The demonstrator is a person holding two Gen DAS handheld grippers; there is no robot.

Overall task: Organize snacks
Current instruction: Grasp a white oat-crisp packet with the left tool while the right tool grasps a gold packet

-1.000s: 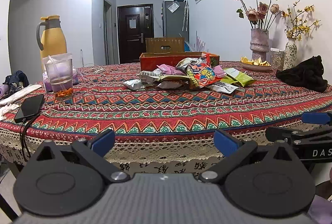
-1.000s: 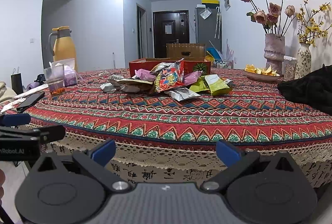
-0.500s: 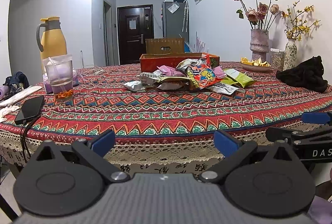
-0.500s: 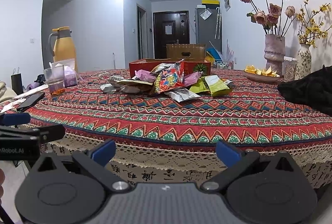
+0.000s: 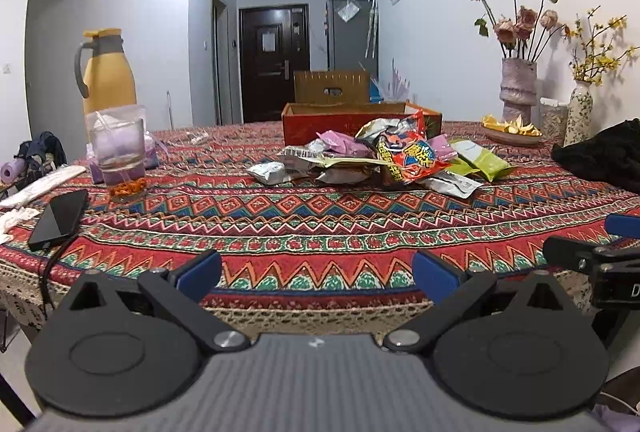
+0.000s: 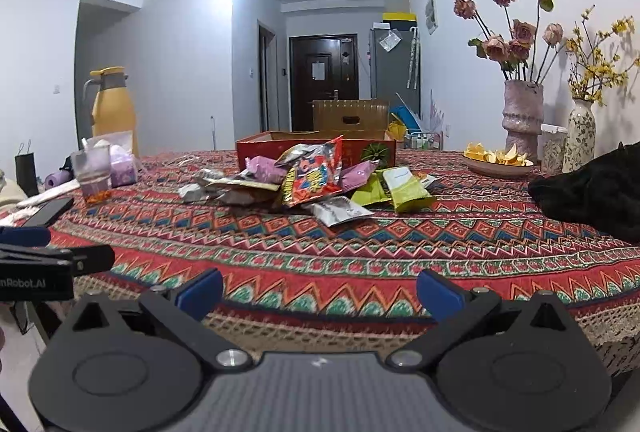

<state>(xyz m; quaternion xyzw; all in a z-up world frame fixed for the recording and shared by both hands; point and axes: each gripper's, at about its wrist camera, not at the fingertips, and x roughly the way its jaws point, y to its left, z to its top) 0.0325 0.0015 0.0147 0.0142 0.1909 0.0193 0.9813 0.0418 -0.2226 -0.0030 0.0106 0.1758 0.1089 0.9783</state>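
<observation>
Snacks sit in a loose heap [image 5: 380, 162] near the middle of the desk [image 5: 320, 224], just in front of a red box [image 5: 320, 122] whose top is open. Starting from my left, a yellow jug [image 5: 106, 72] stands at the far edge, with a clear cup [image 5: 118, 148] before it and a dark phone [image 5: 60, 218] lying flat near the rim. My left claw [image 5: 316, 274] hangs at the near edge of the desk, its blue-tipped fingers [image 5: 198, 274] spread wide apart and holding nothing. In the heap, a red and yellow bag [image 5: 412, 154] leans on top, silver packets lie to its left, and a green packet [image 5: 486, 164] lies to its right. My right claw [image 6: 318, 292] also hangs at the near edge, fingers wide apart and empty, well short of the heap. Farther right stand a bowl of peels [image 6: 496, 158], a vase of dried roses [image 6: 522, 114], a smaller vase [image 6: 580, 134] and a black cloth [image 6: 592, 192].
</observation>
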